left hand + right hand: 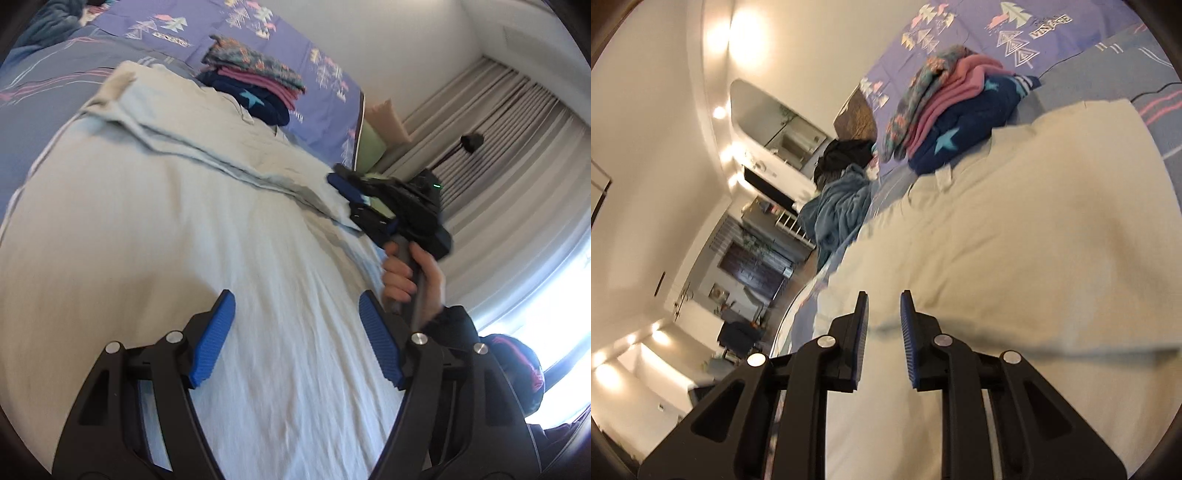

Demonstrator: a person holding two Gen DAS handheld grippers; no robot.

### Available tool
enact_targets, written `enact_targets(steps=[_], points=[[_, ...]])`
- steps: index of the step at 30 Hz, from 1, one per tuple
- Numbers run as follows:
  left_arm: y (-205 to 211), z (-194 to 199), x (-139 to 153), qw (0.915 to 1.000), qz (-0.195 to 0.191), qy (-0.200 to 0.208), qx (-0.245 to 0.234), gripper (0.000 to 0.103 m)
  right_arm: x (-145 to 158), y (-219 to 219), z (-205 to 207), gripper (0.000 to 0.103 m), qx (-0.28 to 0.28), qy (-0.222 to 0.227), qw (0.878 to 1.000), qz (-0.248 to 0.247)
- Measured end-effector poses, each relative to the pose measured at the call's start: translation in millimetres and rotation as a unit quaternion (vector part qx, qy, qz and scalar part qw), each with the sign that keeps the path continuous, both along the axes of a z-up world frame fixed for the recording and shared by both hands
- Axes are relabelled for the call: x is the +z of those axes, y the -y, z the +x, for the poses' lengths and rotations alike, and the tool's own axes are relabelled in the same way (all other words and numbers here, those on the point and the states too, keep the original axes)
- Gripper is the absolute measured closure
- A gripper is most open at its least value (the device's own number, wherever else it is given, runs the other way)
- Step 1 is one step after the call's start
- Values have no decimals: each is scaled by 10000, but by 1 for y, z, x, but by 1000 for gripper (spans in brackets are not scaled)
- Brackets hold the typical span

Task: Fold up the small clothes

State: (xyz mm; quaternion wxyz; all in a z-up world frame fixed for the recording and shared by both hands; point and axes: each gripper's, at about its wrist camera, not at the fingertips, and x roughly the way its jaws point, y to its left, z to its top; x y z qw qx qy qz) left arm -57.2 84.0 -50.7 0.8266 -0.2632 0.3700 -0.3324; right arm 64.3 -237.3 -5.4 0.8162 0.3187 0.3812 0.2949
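Observation:
A pale light-blue garment [229,206] lies spread on the bed, one edge folded over into a long ridge [177,136]. It also fills the right wrist view [1015,229]. My left gripper [297,299] is open and empty just above the cloth. My right gripper [884,295] is partly open with a narrow gap, empty, over the garment's near edge. It also shows in the left wrist view [347,184] at the end of the folded ridge, held by a hand [410,280].
A stack of folded clothes [255,81], floral, pink and navy with stars, sits beyond the garment; it also shows in the right wrist view [953,107]. The purple patterned bedcover [314,74] lies under it. Curtains [498,147] and a window are at right. A teal blanket heap [842,206] lies at the bed's end.

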Motion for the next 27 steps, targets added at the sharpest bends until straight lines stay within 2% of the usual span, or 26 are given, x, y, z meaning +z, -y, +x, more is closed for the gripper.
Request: enact_targets(steps=[2,3,4,11,14,17,21,27], points=[[-2,-10,0,10000,42,61,22,32,-21,-10,5,82,-21,-311,9989,-363],[-3,-16,0,10000,40,80,37,32,-32,-18,5,86,-29,-506,9962,-711],[-5,-21,0,9999,40,82,43,32,-31,-17,2,91,-67,-457,9961,-750],[-25,-65,1,9999,0,23,124,32,-23,-22,-39,88,1,-369,9925,-1163],[-40,-81,0,9998,-86,-23,185,27,-21,-20,-56,86,-27,-349,9947,-965],[-56,-91,2,9993,19,-9,372,22,-23,-10,-78,82,-235,-355,9968,-673],[-83,-101,-2,9981,-95,-179,586,21,-21,0,-123,74,-399,-301,9976,-485],[-102,-114,-1,9967,54,-388,712,17,-15,7,-196,48,-456,109,9986,-253]])
